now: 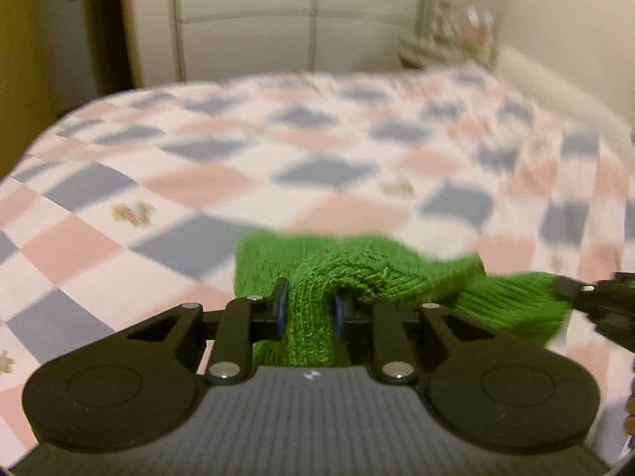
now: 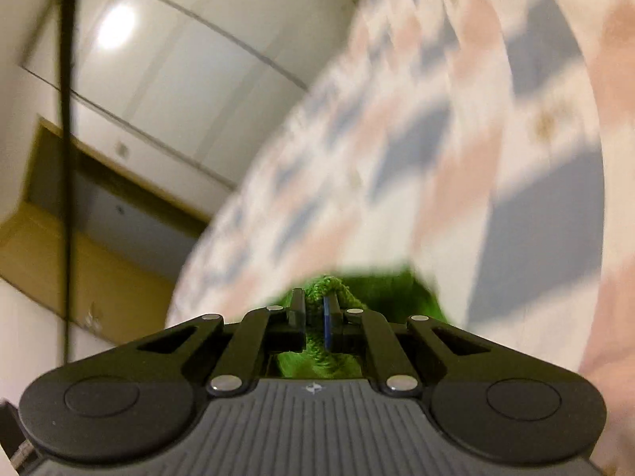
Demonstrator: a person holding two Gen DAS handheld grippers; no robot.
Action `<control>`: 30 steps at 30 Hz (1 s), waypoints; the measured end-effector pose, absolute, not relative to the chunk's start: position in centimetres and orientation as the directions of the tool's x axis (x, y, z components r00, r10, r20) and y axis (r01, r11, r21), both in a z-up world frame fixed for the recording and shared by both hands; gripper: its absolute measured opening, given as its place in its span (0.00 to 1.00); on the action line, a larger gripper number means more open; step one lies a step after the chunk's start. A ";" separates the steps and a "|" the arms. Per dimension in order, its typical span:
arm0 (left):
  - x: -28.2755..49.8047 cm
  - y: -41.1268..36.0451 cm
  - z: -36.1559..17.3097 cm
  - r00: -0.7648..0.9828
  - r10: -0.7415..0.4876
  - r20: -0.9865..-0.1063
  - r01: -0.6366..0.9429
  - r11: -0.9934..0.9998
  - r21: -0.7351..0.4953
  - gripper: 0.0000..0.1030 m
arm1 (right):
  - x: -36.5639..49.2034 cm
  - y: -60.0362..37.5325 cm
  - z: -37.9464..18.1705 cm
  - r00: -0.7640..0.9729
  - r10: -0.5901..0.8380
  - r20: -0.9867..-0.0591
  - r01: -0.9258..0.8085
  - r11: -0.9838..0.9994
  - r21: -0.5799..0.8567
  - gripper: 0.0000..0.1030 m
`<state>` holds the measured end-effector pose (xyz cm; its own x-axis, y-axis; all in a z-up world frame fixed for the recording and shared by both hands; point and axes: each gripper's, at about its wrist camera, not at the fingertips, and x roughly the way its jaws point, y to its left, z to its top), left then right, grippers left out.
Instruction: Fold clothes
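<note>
Your green knit (image 1: 349, 273) is bunched and ribbed, held above the checked bedspread (image 1: 198, 150). Your left gripper (image 1: 309, 301) pinches a fold of it; your right gripper (image 2: 315, 309) pinches another edge. Only the left view shows the knit stretched between both grippers.

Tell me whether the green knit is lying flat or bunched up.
Bunched: the green knit is gathered between the left gripper fingers, and the right gripper pinches another fold.
</note>
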<state>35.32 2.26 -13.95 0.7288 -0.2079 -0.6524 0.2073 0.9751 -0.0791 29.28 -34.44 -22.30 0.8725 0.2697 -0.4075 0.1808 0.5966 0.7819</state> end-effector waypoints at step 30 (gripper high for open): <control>27.4 15.9 -25.3 0.363 -0.110 -0.925 -0.118 0.980 -0.162 0.40 | 13.6 -30.6 -29.9 0.452 0.327 -0.830 0.599 0.577 0.554 0.54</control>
<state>27.44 15.93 -25.33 0.3630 -0.1096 -0.9253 -0.1184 0.9796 -0.1625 13.56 -30.63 -29.91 0.4523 0.3271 -0.8297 0.5994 0.5774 0.5544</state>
